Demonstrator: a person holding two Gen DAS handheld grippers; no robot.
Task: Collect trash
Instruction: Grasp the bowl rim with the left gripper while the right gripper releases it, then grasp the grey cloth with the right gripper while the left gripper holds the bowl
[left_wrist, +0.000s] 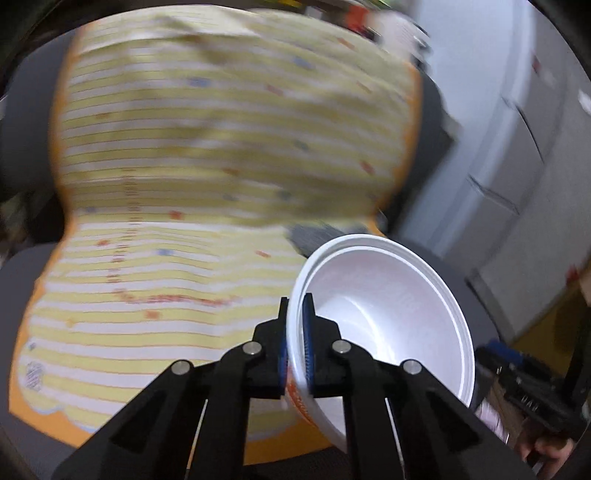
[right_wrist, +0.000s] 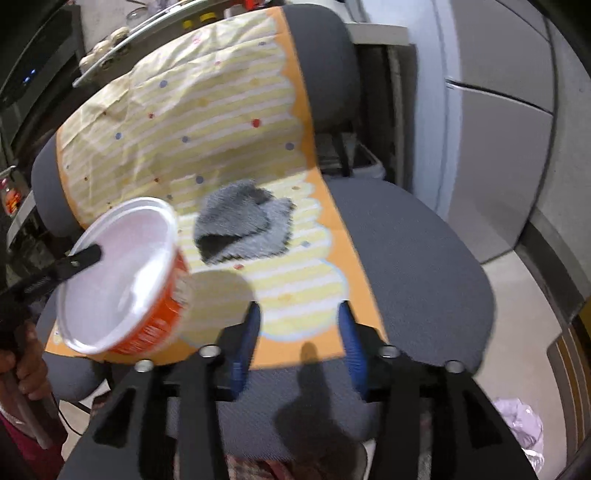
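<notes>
left gripper pinching noodle cup by its rim; right gripper spread and empty, over the chair.

left wrist view: left gripper (left_wrist: 295, 332) pressed together on the wall of the white cup (left_wrist: 391, 314), one pad inside, one outside, so the empty cup hangs tilted, clear of the striped sheet (left_wrist: 221, 166); blurred, probably from motion. right wrist view: right gripper (right_wrist: 299, 347) has blue pads apart with nothing between them, above the grey chair (right_wrist: 406, 258). the cup (right_wrist: 122, 280), orange outside, is held at left. a grey cloth (right_wrist: 240, 225) lies on the sheet, likely next pickup. crumpled bag (right_wrist: 521, 424) on floor.
</notes>
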